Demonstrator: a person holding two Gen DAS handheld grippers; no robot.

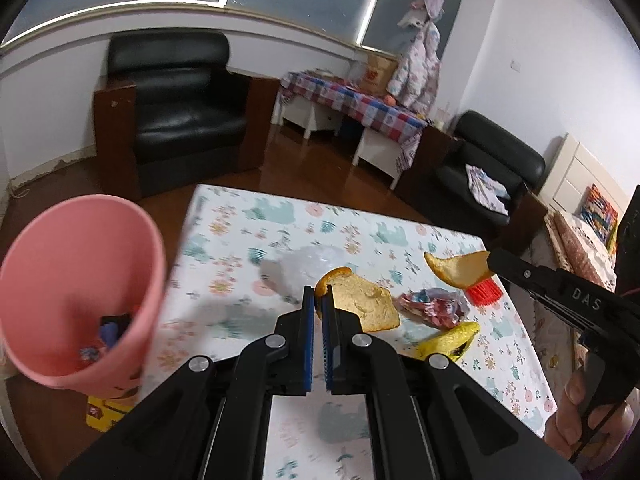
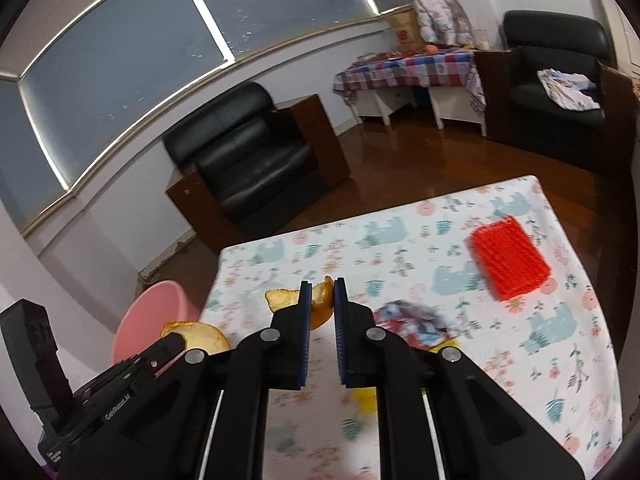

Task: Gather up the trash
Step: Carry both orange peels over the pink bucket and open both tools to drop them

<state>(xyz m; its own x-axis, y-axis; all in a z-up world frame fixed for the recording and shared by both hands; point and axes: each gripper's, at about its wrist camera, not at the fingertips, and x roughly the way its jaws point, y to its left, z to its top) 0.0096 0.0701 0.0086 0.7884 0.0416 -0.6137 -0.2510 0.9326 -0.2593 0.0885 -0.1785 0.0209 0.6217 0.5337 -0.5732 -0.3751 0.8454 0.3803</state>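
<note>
- Left wrist view: left gripper clamped on a piece of orange peel, pinched at its orange-skinned edge between the blue pads, pale pith side facing up, broad part fanning out to the right of the fingers.
- Pink bin just to the left of the fingers and lower, beside the table's edge, mouth tilted toward the camera, some dark wrappers already in the bottom; nearer to the left hand than to the right.
- Farther right, right gripper reaching in from the edge of the view, closed on a second orange peel, curled, long axis running left to right, lifted above the table with its floral cloth.
- On the cloth: crumpled clear plastic, a crumpled wrapper, a banana peel, a red mesh piece partly hidden behind the second peel.
- Right wrist view: fingers of the right gripper nearly together, gripping the curled peel, which spills out to the left of the tips.
- Bin down and to the left, past the left gripper and its peel; likely a longer reach for the right hand, across the left.
- Red mesh sleeve flat on the cloth, well apart to the right.
</note>
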